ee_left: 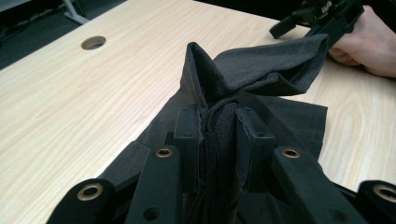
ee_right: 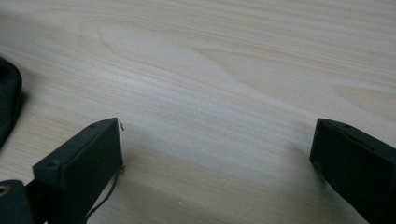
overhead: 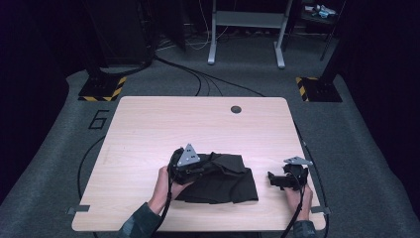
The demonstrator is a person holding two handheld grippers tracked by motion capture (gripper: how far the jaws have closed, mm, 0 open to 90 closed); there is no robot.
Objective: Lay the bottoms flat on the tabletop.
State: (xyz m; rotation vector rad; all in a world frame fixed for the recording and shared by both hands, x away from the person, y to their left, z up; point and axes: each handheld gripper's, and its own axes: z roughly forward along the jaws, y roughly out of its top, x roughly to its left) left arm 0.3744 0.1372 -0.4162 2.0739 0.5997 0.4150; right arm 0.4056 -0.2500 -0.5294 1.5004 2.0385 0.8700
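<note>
Pinching a bunched fold of dark cloth (ee_left: pixel 261 65) lifts it off the table (overhead: pixel 163 124) | left gripper (ee_left: pixel 217 135) clamped on cloth | right gripper (ee_right: pixel 215 154) beside cloth, jaws spread, empty, likely waiting to regrasp.

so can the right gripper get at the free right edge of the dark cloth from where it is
Probably yes. The right gripper is open, just right of the dark cloth, with bare table between them. The left gripper pinches the cloth's other side.
</note>
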